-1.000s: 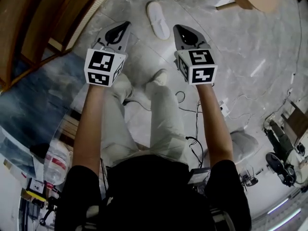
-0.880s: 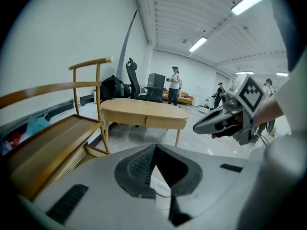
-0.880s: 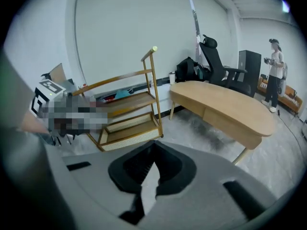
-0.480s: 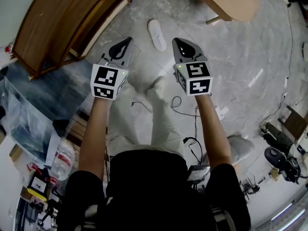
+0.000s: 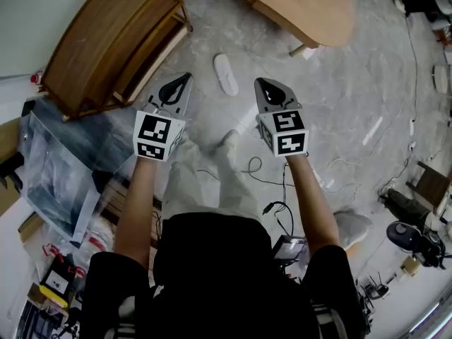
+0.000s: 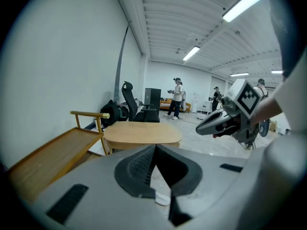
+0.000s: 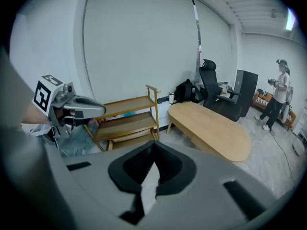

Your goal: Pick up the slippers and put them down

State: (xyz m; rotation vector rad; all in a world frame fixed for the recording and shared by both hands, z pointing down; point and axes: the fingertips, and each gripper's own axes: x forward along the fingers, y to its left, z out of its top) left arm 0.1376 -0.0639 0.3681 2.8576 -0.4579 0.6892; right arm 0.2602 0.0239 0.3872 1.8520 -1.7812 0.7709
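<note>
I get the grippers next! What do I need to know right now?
Left gripper: jaws together, nothing in them, held up in the air.
Right gripper: the same, shut and empty.
Things: one white slipper lies flat on the grey floor ahead, between the wooden shelf and the table. No second slipper shows.
Done: neither gripper holds a slipper. I cannot tell whether this one was already lifted and set down.
Left: if it was not, probably open a gripper, lower it to the slipper, lift it and put it down.
</note>
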